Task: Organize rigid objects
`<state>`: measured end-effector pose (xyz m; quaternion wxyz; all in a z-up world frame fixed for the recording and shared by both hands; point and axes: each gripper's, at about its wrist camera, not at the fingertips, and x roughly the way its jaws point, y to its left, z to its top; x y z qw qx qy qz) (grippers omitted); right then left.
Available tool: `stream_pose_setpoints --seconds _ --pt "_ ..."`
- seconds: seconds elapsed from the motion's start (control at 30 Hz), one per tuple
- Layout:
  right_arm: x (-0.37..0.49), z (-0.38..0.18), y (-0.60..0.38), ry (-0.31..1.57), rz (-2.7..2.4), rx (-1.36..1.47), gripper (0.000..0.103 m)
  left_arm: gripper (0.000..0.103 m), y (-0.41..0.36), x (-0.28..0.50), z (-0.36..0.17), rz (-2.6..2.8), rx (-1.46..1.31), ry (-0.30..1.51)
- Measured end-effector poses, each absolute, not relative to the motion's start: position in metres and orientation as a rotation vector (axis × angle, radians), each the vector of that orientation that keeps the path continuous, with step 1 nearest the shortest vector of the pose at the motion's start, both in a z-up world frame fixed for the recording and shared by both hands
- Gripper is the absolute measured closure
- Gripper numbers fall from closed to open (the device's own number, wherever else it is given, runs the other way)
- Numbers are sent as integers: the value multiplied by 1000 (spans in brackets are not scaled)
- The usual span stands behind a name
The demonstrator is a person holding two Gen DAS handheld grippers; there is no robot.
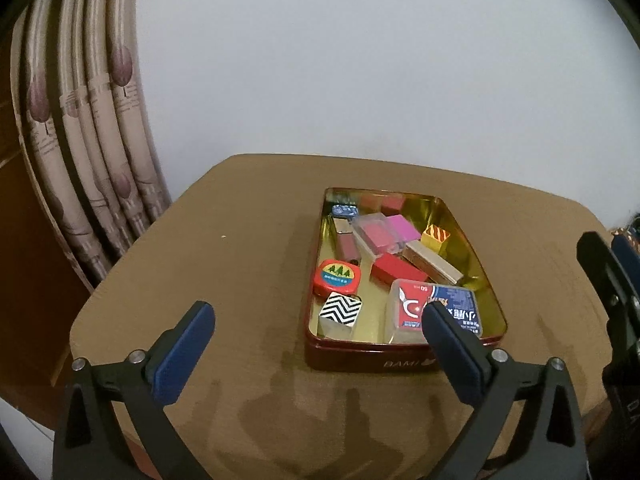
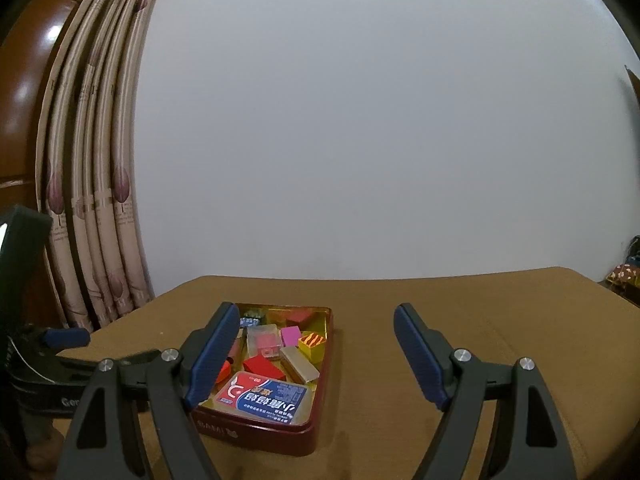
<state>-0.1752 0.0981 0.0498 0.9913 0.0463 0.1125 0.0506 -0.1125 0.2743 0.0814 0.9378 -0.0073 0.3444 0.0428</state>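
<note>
The left hand-held gripper hovers low over the brown worktop with its blue-padded fingers spread wide and nothing between them. Its right finger tip overlaps the near corner of a red tin with a gold lining. Every small item sits inside that tin: from left to right, a round red tape measure, a black-and-white zigzag cube, a red block, a clear pink case, a blue-and-red plastic box and an orange-striped cube. Further right, the right hand-held gripper also stands apart and empty, its left finger over the tin's left side.

The pieces lie loosely piled and tilted, so a finger pushed in could nudge neighbours or pinch two at once. A finger catching the rim could slide or tip the light tin. The two tools are close and might collide.
</note>
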Motion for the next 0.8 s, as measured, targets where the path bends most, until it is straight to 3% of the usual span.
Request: stream_pose_setpoints --seconds 0.33,0.8 --pt "-165 38 97 297 99 103 21 0 275 -122 78 191 36 600" --pt "-167 40 100 306 129 93 21 1 275 -119 82 180 12 623"
